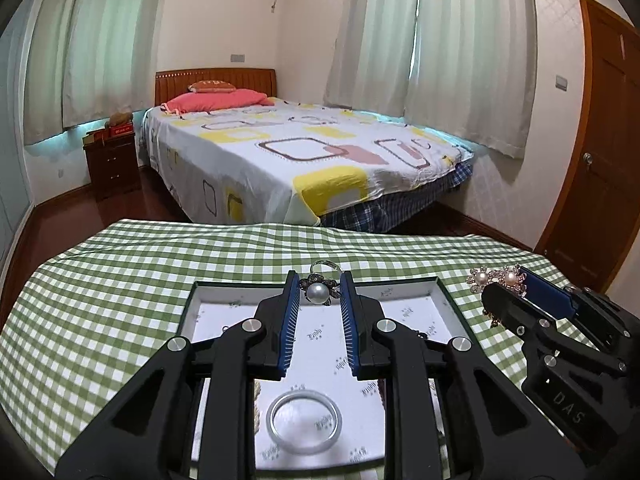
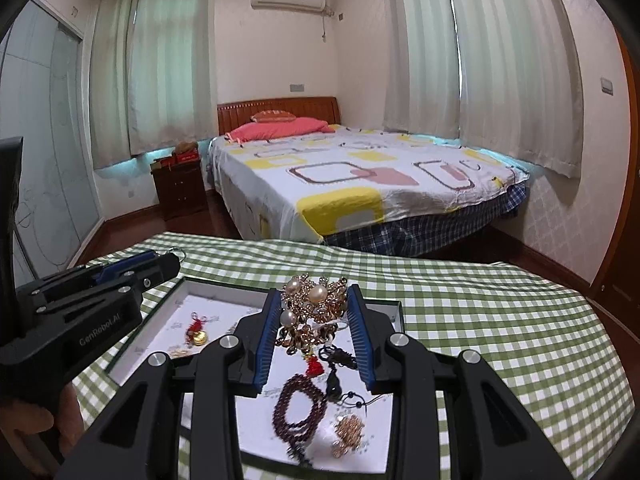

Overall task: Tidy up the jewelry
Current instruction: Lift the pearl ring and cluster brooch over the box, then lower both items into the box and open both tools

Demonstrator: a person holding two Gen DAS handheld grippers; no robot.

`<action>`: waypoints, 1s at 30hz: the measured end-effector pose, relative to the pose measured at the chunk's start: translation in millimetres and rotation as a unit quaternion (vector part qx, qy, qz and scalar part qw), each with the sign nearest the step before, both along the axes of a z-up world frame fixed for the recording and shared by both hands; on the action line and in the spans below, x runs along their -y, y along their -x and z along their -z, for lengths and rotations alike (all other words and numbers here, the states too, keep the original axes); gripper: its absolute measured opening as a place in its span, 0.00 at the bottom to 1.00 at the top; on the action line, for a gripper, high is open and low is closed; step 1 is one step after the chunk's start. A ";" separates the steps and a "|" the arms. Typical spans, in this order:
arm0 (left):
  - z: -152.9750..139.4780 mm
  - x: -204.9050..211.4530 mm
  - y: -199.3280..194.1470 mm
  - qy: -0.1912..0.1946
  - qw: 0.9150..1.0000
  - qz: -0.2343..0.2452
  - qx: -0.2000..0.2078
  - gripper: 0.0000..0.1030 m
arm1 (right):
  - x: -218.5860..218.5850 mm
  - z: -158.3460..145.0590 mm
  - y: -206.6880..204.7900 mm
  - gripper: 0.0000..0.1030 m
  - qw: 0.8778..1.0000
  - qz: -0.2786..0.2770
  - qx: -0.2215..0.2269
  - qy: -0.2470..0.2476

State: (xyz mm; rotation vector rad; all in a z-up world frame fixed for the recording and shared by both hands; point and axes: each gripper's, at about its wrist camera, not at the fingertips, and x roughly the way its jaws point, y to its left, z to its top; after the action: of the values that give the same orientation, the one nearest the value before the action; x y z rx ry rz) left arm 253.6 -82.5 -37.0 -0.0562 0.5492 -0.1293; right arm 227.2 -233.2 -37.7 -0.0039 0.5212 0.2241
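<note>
My left gripper (image 1: 319, 284) is shut on a pearl flower ring (image 1: 319, 291) and holds it over the far edge of a shallow white-lined box (image 1: 442, 294). A pale jade bangle (image 1: 304, 421) lies in the box below it. My right gripper (image 2: 313, 300) is shut on a gold pearl brooch (image 2: 314, 306) above the same box (image 2: 192, 288). In the right wrist view the box holds a dark bead bracelet (image 2: 299, 408), a gold charm with a red knot (image 2: 198, 332), a black cord pendant (image 2: 336, 372) and a gold filigree piece (image 2: 349, 432). The right gripper also shows in the left wrist view (image 1: 504, 280).
The box rests on a table under a green checked cloth (image 1: 100, 300). Behind the table stand a bed (image 1: 300, 152), a dark nightstand (image 1: 112, 164) and a wooden door (image 1: 600, 140). The left gripper shows at the left of the right wrist view (image 2: 168, 258).
</note>
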 end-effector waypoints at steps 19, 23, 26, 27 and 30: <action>97.0 14.4 -65.9 -0.029 0.991 -0.003 -0.128 0.20 | 13.2 81.7 -52.5 0.33 0.993 0.011 -0.114 0.011; 99.2 19.9 -68.2 -0.041 0.990 0.002 -0.137 0.20 | 15.0 89.8 -60.6 0.34 0.991 0.008 -0.133 0.015; 101.3 22.7 -70.6 -0.052 0.987 0.001 -0.149 0.20 | 14.6 94.6 -63.1 0.34 0.989 0.005 -0.145 0.019; 102.5 23.2 -71.7 -0.055 0.986 0.001 -0.155 0.20 | 14.8 96.0 -63.9 0.34 0.989 0.005 -0.148 0.019; 103.6 25.6 -73.9 -0.067 0.984 -0.002 -0.163 0.20 | 15.5 98.8 -66.3 0.34 0.987 0.005 -0.157 0.018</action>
State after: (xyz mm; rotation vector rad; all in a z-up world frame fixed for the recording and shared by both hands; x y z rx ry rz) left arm 327.4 -108.1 -140.6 0.0537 0.8837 -0.0797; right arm 293.4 -248.7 -136.6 -0.0021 0.8386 0.2073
